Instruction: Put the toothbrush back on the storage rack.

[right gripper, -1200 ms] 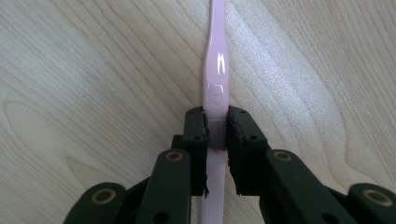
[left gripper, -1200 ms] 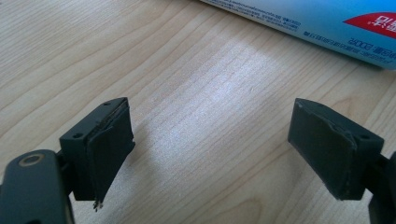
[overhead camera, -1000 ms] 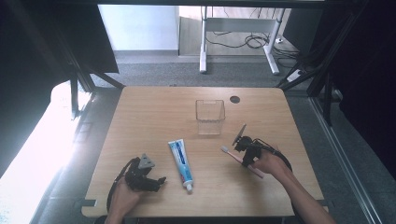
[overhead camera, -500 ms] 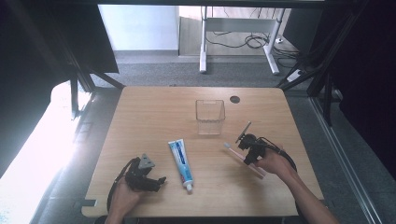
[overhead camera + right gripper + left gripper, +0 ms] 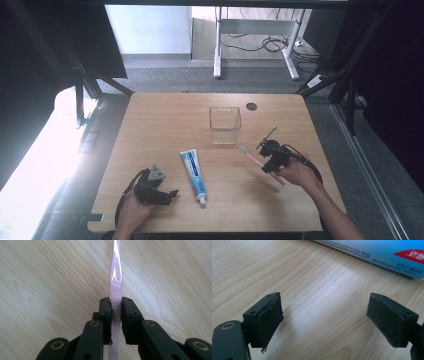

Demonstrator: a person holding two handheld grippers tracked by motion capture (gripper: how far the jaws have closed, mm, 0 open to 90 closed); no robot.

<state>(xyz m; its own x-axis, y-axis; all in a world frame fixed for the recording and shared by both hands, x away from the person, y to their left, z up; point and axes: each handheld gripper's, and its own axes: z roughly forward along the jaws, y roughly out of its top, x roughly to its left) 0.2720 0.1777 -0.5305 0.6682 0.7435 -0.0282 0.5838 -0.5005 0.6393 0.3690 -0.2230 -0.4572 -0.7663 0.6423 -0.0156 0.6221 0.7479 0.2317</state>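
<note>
Right claw (image 5: 116,308) is clamped on the pink toothbrush (image 5: 115,277), handle pinched between both pads, brush end pointing toward the clear cup (image 5: 225,125) over the worktop (image 5: 165,120). Left claw (image 5: 332,320) sits wide open with nothing between its pads, low over the wood just beside the toothpaste (image 5: 384,255).

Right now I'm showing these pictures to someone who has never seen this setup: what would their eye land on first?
Probably the pink toothbrush, clamped by its handle in the right tool and held over the table's right side, head pointing toward the clear square cup at the middle. Next, the blue-and-white toothpaste tube lying flat near the front, with the left tool resting open beside it.
</note>
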